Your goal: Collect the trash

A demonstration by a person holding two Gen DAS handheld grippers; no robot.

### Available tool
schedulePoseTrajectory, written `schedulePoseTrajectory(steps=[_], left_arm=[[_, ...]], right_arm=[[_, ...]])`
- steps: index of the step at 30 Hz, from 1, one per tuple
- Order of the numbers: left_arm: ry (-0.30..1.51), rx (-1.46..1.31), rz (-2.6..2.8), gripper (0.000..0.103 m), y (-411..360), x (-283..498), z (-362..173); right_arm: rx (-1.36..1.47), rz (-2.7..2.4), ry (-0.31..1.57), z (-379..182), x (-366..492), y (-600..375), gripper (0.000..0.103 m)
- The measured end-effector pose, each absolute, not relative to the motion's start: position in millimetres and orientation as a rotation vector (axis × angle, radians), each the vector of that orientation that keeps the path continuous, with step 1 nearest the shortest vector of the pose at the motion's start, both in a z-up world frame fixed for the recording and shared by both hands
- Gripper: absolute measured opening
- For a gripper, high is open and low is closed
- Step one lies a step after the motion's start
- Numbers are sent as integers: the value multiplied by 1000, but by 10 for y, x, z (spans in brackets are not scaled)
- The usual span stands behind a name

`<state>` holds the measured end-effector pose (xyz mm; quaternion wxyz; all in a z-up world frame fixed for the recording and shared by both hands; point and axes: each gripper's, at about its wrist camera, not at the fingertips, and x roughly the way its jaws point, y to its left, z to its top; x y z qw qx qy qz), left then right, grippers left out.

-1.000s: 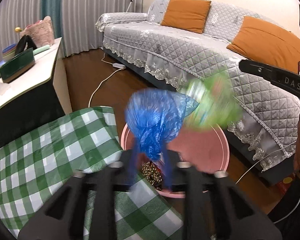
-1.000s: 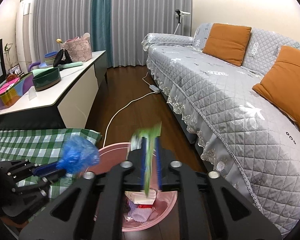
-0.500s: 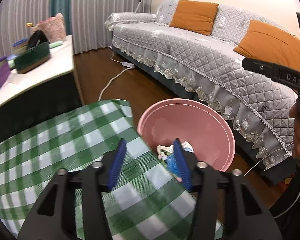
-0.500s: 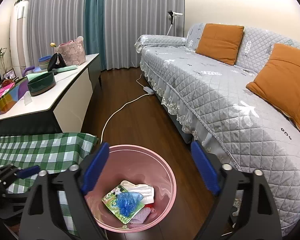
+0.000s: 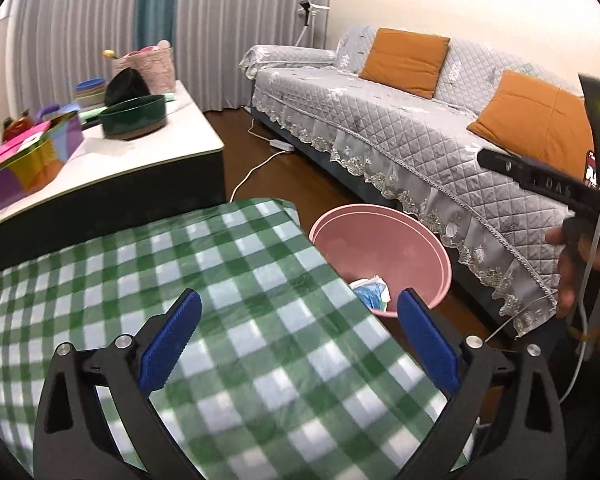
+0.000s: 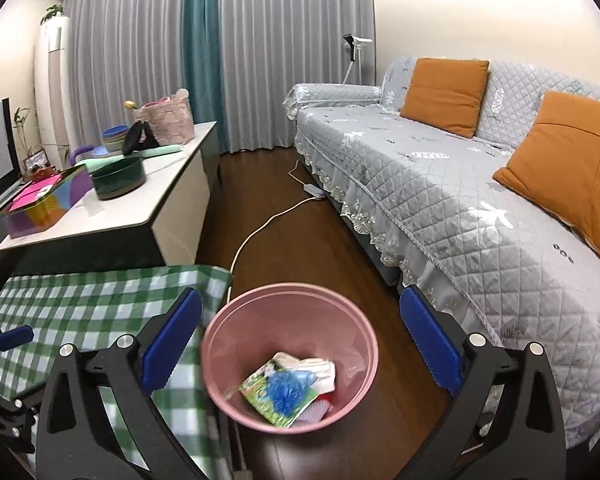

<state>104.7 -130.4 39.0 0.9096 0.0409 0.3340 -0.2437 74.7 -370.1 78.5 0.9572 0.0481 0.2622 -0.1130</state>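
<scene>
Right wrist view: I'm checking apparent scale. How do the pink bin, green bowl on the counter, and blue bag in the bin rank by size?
Largest to smallest:
1. pink bin, though nearest the camera
2. green bowl
3. blue bag

This is a home living room. A long sofa under a quilted grey cover with lace trim carries orange cushions, floor-length grey and teal curtains close the far wall, and the floor is dark wood with a white power strip cord trailing across it. A low white-topped cabinet holds bowls, a pink basket and what looks like a screen edge at far left, and a green checked tablecloth covers a table beside a pink waste bin.
</scene>
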Motion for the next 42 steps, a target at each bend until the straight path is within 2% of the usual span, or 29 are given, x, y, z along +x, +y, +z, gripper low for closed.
schedulePoseTrajectory(steps=[7, 23, 42], left_arm=[[662, 13, -439, 95, -983, 630, 500], [674, -32, -244, 95, -475, -181, 325], [656, -46, -69, 95, -138, -178, 195]], right_arm=[[75, -215, 523, 778, 338, -3371, 98], [60, -216, 567, 469, -339, -2699, 98], [-31, -130, 568, 392, -78, -2170, 98]])
